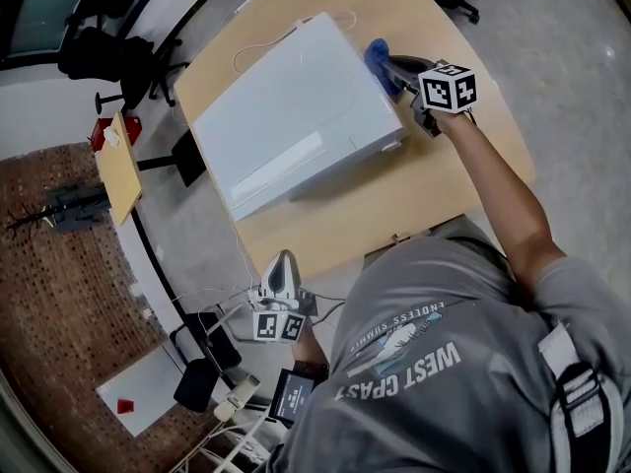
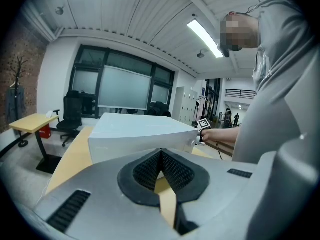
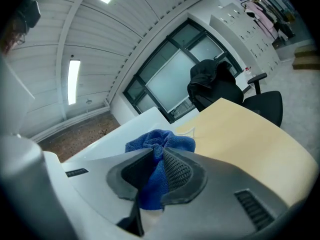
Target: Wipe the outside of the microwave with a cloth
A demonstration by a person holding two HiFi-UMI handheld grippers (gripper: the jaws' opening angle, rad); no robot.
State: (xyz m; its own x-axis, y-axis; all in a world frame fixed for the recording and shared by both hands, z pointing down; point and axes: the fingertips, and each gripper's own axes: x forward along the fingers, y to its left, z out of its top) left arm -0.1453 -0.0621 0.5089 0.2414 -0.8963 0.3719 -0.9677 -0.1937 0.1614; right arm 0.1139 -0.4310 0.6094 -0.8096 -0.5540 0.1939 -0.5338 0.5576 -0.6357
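Observation:
A white microwave [image 1: 296, 126] stands on a wooden table [image 1: 394, 205]. My right gripper [image 1: 392, 70] is shut on a bunched blue cloth [image 1: 377, 55] and holds it at the microwave's far right side. In the right gripper view the cloth [image 3: 159, 144] bulges out between the right gripper's [image 3: 159, 153] pads, with the white microwave wall [image 3: 105, 143] just to its left. My left gripper [image 1: 282, 261] hangs off the table's near edge, shut and empty. In the left gripper view the left gripper [image 2: 160, 156] points at the microwave [image 2: 140, 134].
A white cable [image 1: 258, 43] lies on the table behind the microwave. Black office chairs [image 1: 108, 57] and a small yellow side table [image 1: 118, 166] stand at the left. A power strip and cables [image 1: 237, 397] lie on the floor by my feet.

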